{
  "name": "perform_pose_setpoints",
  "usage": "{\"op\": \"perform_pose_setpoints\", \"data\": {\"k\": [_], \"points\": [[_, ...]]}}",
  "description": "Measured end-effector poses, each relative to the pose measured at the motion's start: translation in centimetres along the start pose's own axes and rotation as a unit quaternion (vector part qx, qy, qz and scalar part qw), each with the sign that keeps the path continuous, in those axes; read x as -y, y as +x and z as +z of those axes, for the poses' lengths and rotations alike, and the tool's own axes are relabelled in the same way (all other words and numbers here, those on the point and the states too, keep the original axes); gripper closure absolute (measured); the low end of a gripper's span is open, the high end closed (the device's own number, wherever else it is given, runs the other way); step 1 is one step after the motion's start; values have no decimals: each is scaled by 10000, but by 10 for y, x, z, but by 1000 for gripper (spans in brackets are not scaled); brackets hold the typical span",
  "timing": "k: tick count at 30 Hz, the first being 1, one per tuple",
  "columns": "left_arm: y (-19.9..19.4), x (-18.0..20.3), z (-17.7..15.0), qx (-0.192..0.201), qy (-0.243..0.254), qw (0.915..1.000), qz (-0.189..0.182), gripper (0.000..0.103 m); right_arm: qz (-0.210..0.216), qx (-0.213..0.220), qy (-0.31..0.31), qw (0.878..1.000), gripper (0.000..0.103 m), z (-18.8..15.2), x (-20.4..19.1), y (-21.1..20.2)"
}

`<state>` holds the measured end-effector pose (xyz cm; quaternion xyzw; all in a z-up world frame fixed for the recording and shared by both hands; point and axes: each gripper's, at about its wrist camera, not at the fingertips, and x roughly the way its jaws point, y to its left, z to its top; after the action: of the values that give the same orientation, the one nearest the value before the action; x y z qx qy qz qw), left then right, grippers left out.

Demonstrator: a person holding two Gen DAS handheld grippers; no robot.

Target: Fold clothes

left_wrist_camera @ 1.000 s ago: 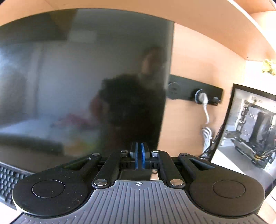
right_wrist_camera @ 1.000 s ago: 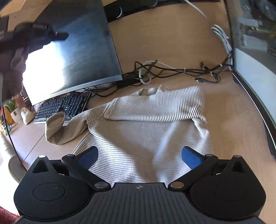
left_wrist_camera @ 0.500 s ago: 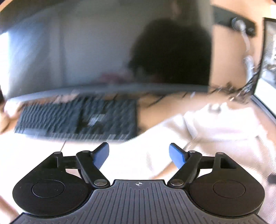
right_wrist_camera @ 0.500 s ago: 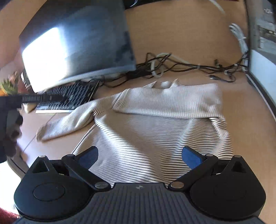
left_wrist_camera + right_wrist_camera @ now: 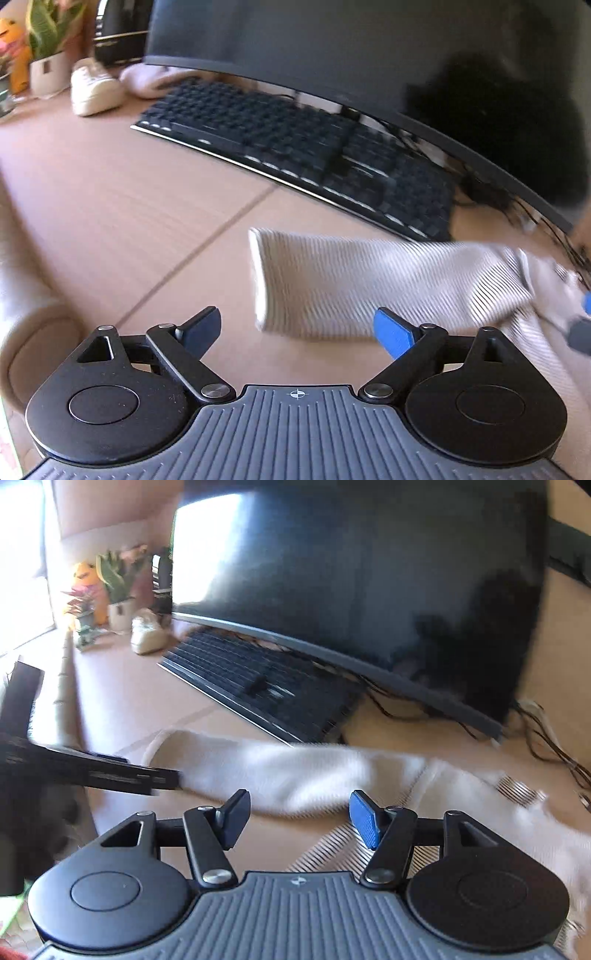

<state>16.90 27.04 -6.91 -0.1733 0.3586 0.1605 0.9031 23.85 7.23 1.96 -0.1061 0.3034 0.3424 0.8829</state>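
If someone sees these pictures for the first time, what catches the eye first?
Probably the striped sleeve, stretched flat across the wooden desk right ahead of the open left hand-held gripper. Behind it lies a black keyboard under a large dark monitor.

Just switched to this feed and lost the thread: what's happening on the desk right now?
A person is folding a striped sweater on a wooden desk. Its sleeve lies stretched out towards the keyboard under the monitor. The left hand-held gripper is open just in front of the cuff, and the right hand-held gripper is open beside the sleeve. Neither holds any fabric.
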Motion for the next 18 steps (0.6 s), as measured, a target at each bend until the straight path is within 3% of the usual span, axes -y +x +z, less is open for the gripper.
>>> {"op": "perform_pose_setpoints", "data": {"k": [1,3,4,6,7,8,13,18], "points": [[5,-2,2,-2,11,10000,-29,17,65,2,-24,10000,41,1,-5,0],[15,-6,5,-5,32,10000,-88,40,87,-25,-100,9999,41,1,-13,-1],[17,-6,8,16,48,9998,-167,44,19,-61,-159,9999,41,-2,-14,-1],[12,1,16,103,95,9990,-428,77,-117,-133,-276,9995,40,-7,-16,-2],[9,5,20,147,118,9983,-558,82,-186,-170,-335,9991,39,-10,-17,-3],[7,9,25,191,142,9973,-688,95,-280,-177,-373,9988,39,-13,-17,-4],[-6,26,45,409,258,9899,-1336,98,-615,43,-497,9969,38,-23,-15,-15],[-39,72,62,683,706,9689,-2271,98,-682,535,-463,9952,35,-18,-17,-24]]}}
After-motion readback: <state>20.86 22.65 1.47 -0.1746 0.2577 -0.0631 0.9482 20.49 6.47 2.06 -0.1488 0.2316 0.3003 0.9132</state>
